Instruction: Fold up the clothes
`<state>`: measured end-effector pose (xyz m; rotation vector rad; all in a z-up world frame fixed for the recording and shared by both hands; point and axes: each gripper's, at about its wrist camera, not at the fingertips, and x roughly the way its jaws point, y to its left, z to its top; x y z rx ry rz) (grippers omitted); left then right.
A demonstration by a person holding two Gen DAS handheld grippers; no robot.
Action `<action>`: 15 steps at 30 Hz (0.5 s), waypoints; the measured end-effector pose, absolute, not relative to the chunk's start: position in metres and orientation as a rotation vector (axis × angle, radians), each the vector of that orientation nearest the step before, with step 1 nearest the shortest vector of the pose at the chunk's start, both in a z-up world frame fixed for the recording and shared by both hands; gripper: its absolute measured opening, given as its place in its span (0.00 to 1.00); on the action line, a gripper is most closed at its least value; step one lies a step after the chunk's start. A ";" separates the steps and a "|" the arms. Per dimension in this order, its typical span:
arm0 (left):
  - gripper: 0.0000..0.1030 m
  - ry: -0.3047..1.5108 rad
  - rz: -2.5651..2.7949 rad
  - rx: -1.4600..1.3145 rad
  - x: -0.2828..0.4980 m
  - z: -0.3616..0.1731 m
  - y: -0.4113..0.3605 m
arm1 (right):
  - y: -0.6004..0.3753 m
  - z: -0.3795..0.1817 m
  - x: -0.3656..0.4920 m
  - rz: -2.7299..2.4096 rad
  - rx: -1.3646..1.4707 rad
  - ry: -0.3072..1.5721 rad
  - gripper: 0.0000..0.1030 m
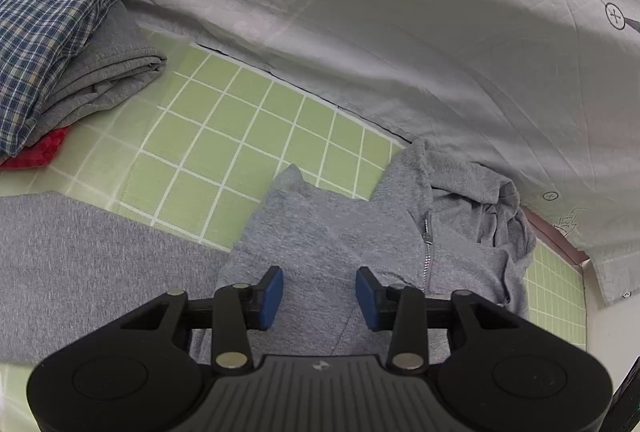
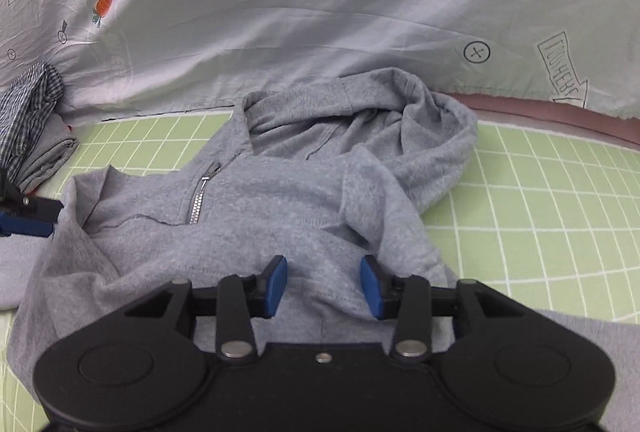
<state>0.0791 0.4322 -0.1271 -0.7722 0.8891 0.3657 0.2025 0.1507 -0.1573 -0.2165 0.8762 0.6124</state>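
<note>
Under both half-wide, empty tongs, left gripper (image 1: 319,294) and right gripper (image 2: 323,286): soft, limp grey hoodie (image 2: 280,200); best pinched at shoulder seams, toward 12 o'clock.

You are working over a pale green bed sheet with a white grid pattern (image 1: 224,136), which lies flat and lightly creased; in the right wrist view it stretches away to your right (image 2: 552,200). Behind it rises a light grey, wrinkled cotton duvet printed with orange carrots and small crossed circles (image 1: 400,32), heaped along the far edge of the sheet and filling the upper part of both views (image 2: 320,0). Under the duvet's hem on your right a dusky pink padded edge (image 2: 560,116) shows beside the green sheet. The light is soft and even, with a broad shadow band lying across the duvet.
</note>
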 end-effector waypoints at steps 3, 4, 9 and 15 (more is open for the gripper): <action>0.59 0.852 0.351 -0.826 0.081 -0.122 0.431 | 0.149 -0.161 0.197 0.608 -0.225 0.873 0.39; 0.59 0.844 0.347 -0.834 0.082 -0.120 0.431 | 0.150 -0.161 0.197 0.606 -0.228 0.869 0.39; 0.59 0.951 0.399 -0.696 0.103 -0.133 0.416 | 0.154 -0.163 0.200 0.627 -0.250 0.846 0.24; 0.06 0.977 0.416 -0.599 0.098 -0.145 0.400 | 0.141 -0.145 0.188 0.618 -0.225 0.779 0.07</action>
